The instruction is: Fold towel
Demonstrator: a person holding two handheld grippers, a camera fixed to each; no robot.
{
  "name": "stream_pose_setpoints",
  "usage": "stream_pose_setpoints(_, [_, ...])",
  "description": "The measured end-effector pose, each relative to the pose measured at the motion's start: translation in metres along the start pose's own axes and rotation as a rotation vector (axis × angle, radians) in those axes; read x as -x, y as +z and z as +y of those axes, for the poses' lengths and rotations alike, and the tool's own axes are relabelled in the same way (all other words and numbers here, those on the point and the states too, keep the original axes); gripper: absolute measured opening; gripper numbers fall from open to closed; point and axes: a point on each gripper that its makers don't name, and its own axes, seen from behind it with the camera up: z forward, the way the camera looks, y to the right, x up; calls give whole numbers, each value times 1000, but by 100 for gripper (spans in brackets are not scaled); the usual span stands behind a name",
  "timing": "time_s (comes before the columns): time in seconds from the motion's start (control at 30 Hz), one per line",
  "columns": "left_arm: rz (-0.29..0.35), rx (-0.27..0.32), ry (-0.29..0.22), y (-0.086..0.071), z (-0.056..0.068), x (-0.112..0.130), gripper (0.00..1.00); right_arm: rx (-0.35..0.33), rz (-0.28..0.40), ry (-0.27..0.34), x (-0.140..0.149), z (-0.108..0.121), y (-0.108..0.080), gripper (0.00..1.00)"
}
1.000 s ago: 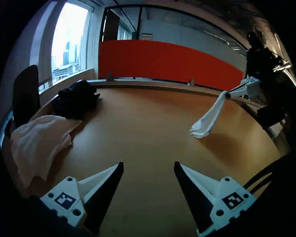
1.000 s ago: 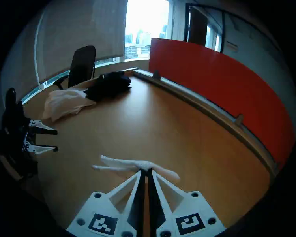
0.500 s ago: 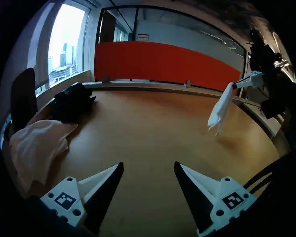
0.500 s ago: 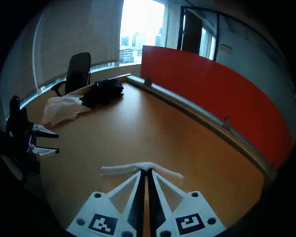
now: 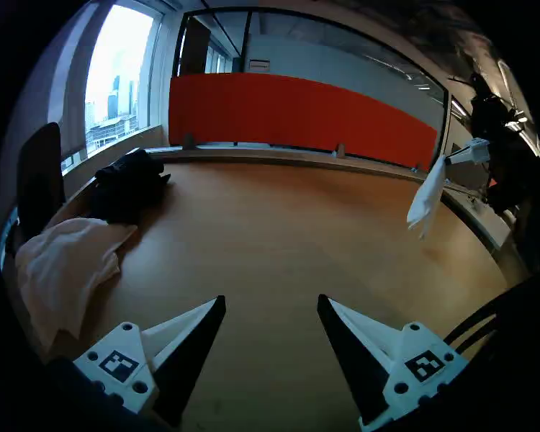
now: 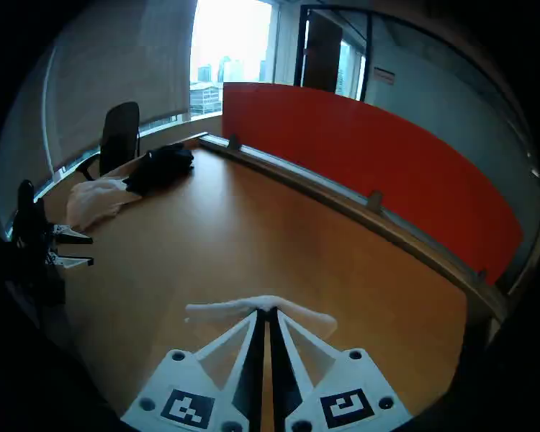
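Observation:
In the left gripper view, a small white towel (image 5: 425,198) hangs limp above the right side of the wooden table (image 5: 270,216), pinched by my right gripper (image 5: 466,153). From the right gripper view, that gripper (image 6: 268,314) is shut on the towel (image 6: 259,305), which drapes across both fingertips above the table (image 6: 270,237). My left gripper (image 5: 270,302) stands open low over the table's near edge, nothing between its fingers. It shows far off at the left as the left gripper (image 6: 74,250), still open.
A cream cloth pile (image 5: 65,263) and a black garment (image 5: 129,183) lie at the table's left end; the right gripper view shows the cream pile (image 6: 96,200) and black garment (image 6: 162,162) there too. A red partition (image 5: 299,111) lines the far edge. A dark chair (image 6: 119,129) stands by the window.
My right gripper has lifted the white towel off the table and carried it up and to the right; it now hangs free. The left gripper has stayed open and almost still.

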Motion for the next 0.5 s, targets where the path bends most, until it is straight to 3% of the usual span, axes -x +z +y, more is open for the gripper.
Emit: stream_pose_setpoints(0.5, [-1, 2, 22, 5, 10, -8, 95, 64, -71, -1, 50, 75, -41, 4])
